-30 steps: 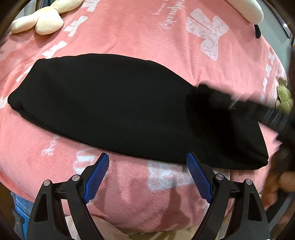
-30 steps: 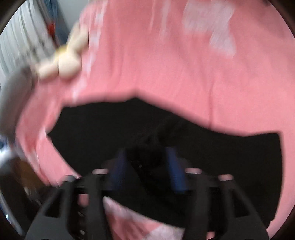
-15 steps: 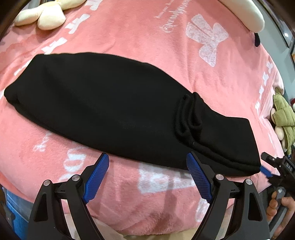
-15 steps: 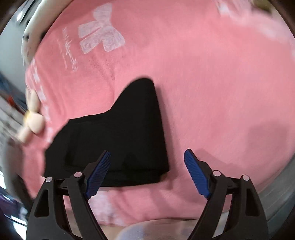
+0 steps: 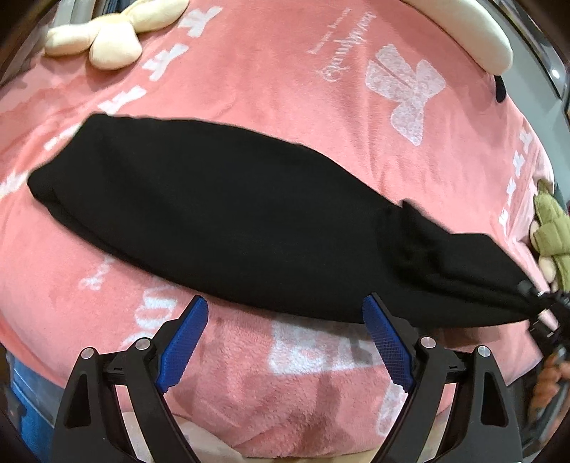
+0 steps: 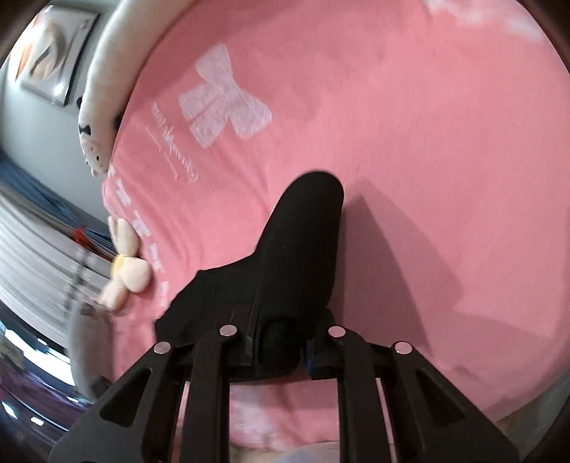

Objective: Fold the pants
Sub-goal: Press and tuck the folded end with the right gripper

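Observation:
The black pants (image 5: 221, 220) lie in a long folded strip across the pink blanket (image 5: 285, 82). My left gripper (image 5: 285, 338) is open and empty, just in front of the strip's near edge. My right gripper (image 6: 281, 352) is shut on the right end of the pants (image 6: 299, 256), and the cloth stretches away from its jaws. In the left wrist view that gripper (image 5: 545, 313) pinches the strip's right tip at the far right edge.
A cream plush toy (image 5: 103, 39) lies at the blanket's far left. A long white plush (image 5: 473, 32) lies along the far right. An olive plush (image 5: 552, 228) sits at the right edge. The blanket's front edge drops off below my left gripper.
My right gripper was open beside the pants' right end and has shut on it. The right end is now pulled to a point. My left gripper has stayed open.

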### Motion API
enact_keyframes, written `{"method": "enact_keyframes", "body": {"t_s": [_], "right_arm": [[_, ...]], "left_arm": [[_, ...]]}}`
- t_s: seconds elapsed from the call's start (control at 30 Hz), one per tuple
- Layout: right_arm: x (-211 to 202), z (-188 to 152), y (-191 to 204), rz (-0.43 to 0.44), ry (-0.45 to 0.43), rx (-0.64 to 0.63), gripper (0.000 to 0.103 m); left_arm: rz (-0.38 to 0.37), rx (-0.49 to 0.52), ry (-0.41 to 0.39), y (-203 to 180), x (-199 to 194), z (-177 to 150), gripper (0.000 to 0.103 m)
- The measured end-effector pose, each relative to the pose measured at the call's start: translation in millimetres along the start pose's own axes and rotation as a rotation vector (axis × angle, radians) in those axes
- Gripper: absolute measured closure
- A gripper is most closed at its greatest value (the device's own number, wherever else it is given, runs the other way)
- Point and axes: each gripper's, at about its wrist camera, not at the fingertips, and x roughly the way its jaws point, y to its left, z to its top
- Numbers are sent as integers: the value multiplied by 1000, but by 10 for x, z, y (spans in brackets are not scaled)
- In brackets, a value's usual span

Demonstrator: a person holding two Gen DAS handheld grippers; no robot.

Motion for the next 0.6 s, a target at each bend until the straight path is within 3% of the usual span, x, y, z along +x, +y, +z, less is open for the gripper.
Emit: {"method": "enact_keyframes", "body": {"t_s": [0.1, 0.2, 0.23, 0.3, 0.37, 0.43, 0.6], "right_arm": [[-189, 90, -240, -88, -53, 3, 87], [-19, 36, -638, -182, 47, -15, 82], [-43, -13, -658, -173, 37, -29, 79], [-217, -44, -426, -296, -16, -87, 66], [-420, -143, 110, -461, -146, -318, 58], [-385, -259, 515, -425, -116, -486, 54], [348, -719, 1314, -268, 174, -752, 56]], "left_arm": [[22, 28, -3, -60, 12, -29, 17], [23, 58, 8, -141, 61, -71, 17], [30, 76, 12, -176, 83, -84, 17], [45, 104, 12, -222, 92, -115, 17], [56, 130, 10, -263, 99, -136, 17], [58, 140, 6, -287, 113, -139, 17], [56, 135, 24, -324, 166, -187, 17]]}}
